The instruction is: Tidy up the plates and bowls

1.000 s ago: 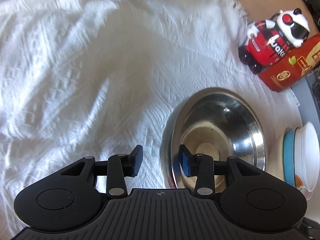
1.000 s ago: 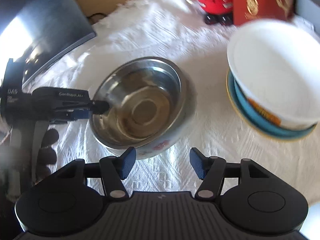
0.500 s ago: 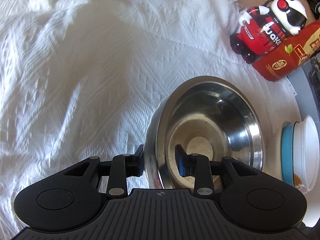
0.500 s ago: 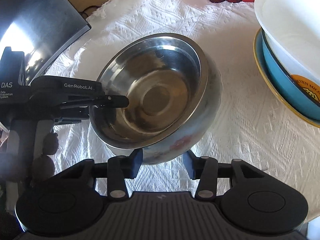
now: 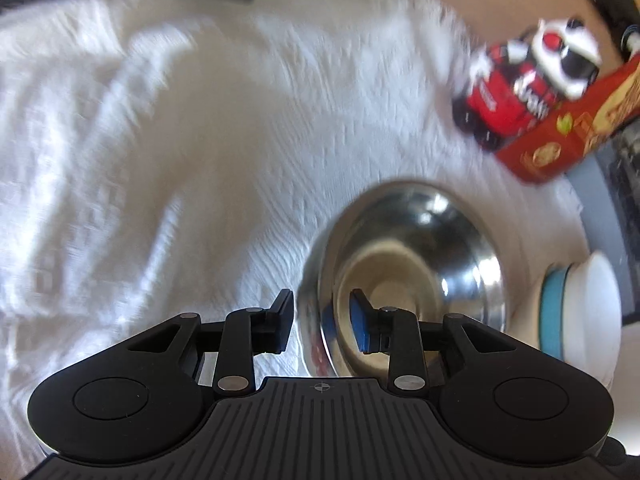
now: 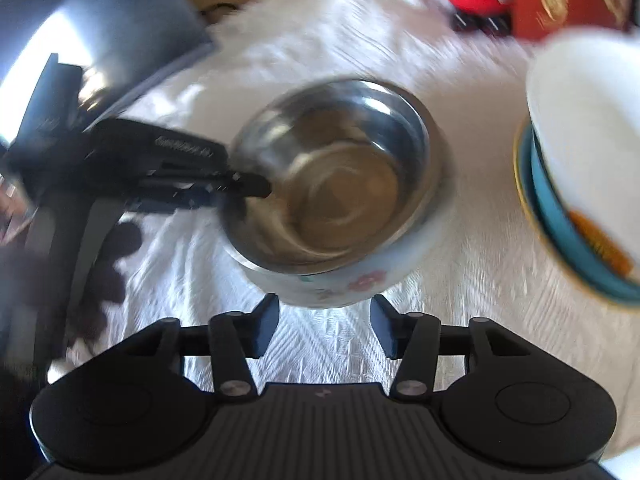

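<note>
The left gripper (image 5: 320, 326) clamps the shiny round steel bowl's (image 5: 416, 276) rim; the right gripper (image 6: 323, 326), jaws apart, hovers beside it. Nubby white cloth (image 5: 160, 140) covers the table.

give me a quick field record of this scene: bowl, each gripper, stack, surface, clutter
bowl: steel bowl with a floral outer wall, near side tilted up
left gripper: left gripper straddles the bowl's rim, one finger inside and one outside, closed on it
right gripper: right gripper open, nothing between its fingers, just below the bowl; jaws have just been opening
stack: white bowl nested in a blue bowl, right of the steel bowl
surface: white tablecloth
clutter: red toy figure, red box
</note>
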Demonstrator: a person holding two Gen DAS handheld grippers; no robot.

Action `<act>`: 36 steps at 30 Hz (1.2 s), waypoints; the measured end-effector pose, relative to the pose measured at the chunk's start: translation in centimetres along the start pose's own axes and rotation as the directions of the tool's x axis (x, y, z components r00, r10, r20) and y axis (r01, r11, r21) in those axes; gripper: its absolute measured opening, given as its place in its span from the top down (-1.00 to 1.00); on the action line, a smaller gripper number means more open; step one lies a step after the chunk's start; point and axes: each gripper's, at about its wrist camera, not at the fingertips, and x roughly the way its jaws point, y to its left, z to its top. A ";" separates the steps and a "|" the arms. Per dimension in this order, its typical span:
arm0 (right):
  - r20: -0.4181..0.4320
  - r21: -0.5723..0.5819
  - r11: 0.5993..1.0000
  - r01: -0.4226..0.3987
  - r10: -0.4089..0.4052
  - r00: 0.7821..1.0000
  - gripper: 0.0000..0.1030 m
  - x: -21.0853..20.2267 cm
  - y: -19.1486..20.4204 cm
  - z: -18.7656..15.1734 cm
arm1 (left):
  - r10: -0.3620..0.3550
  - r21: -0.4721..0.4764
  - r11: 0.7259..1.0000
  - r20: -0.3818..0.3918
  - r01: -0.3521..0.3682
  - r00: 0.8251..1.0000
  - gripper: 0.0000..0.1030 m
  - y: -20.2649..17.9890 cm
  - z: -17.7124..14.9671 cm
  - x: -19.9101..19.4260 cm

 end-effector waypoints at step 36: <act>0.197 -0.277 0.940 0.197 -0.145 0.969 -0.26 -10.5 -17.2 6.4 | -0.041 0.066 0.998 0.250 0.025 0.967 0.66 -20.3 -7.9 -2.9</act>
